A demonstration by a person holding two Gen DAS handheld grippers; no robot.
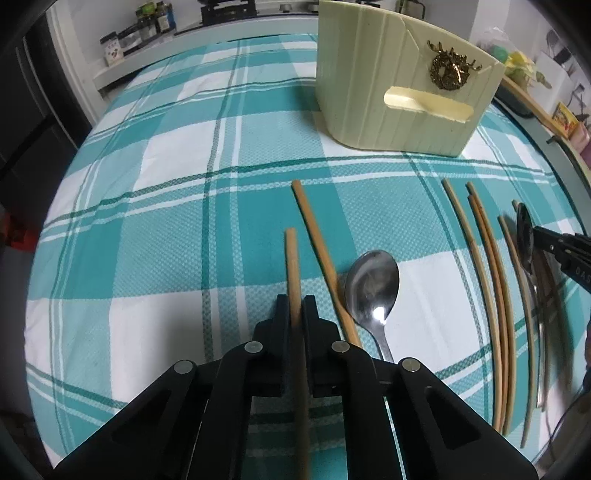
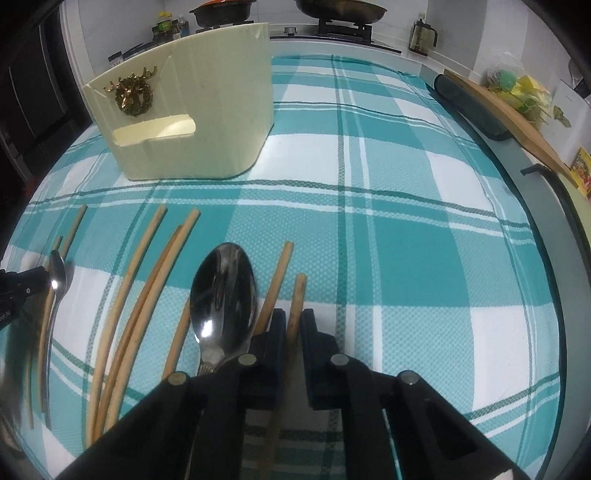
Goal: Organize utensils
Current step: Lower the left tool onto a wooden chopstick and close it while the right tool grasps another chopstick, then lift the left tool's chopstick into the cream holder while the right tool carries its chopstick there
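Home kitchen. Along the far edge of the table runs a gas hob (image 2: 343,27) with black pan supports; a dark pan (image 2: 340,9) sits on one burner, a lidded pot (image 2: 221,13) on another. Jars and bottles of seasoning (image 1: 151,20) stand crowded on the counter past the table's far left corner. A lidded jug (image 2: 423,37) stands by the hob's right end. The table itself wears a teal-and-white checked cloth (image 2: 406,221), domestic, not commercial. Beyond the right edge: a wooden board (image 2: 517,114), bagged produce (image 2: 517,88), small packets. White tiled wall behind the hob.
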